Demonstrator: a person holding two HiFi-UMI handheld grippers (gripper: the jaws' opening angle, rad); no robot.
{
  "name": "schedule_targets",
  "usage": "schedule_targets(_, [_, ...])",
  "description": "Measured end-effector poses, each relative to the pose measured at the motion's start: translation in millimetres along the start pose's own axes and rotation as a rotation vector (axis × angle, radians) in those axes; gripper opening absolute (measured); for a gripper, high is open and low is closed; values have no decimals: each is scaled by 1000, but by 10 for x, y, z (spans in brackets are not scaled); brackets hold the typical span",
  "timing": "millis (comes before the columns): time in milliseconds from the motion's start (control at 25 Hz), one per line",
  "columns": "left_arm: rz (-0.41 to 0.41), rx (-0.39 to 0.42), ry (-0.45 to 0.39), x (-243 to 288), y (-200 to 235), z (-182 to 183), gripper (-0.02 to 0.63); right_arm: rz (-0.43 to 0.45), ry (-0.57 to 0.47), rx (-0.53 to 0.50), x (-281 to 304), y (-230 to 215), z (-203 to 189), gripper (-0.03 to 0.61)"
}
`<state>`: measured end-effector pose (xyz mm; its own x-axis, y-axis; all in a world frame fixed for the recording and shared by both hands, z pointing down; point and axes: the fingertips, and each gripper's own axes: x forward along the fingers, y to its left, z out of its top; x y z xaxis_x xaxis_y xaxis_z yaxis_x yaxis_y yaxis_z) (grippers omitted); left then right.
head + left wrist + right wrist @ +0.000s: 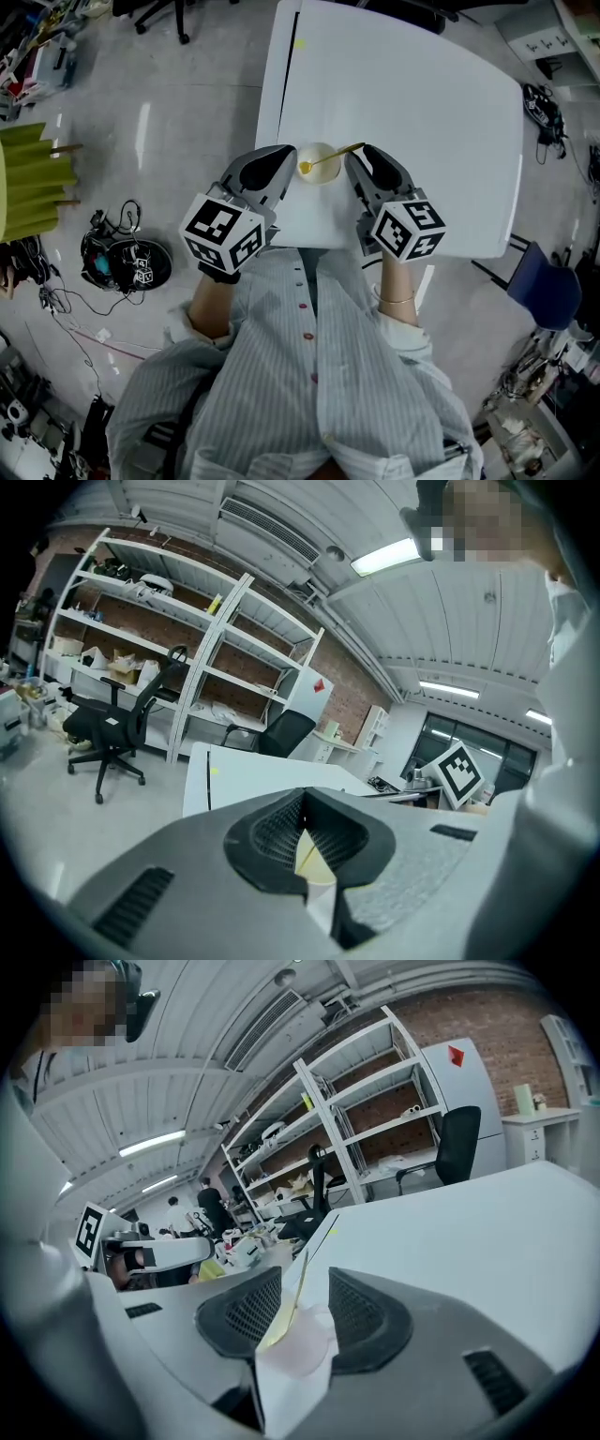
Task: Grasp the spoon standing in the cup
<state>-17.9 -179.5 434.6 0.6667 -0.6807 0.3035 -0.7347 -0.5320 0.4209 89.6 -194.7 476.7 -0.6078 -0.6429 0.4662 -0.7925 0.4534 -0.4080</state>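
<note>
Cup (323, 178): is standing at the near edge of the table (403, 103), between both grippers.
Spoon (333, 157): is leaning in the cup, handle slanting right toward its taker.
Right gripper (302, 1283): is hanging released, the handle showing between its jaws, probably lining up.
Left gripper (302, 803): is waiting clenched, empty, just left of the cup.

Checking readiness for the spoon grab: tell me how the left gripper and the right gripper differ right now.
The left gripper has its jaws meeting at the tips; the right gripper has them apart. The spoon rises in the right gripper's gap, ungripped; the left gripper holds nothing. Both flank the cup and point at it.
</note>
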Motion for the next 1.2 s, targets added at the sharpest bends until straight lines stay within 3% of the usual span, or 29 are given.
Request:
schedule_targets(560, [43,-38,38,6,176,-251,8,19,35,21,238,-66,-188,132])
schedule_targets(1200, [60,-51,42,-76,238,-332,8,19,68,-31,319,40,-269,112])
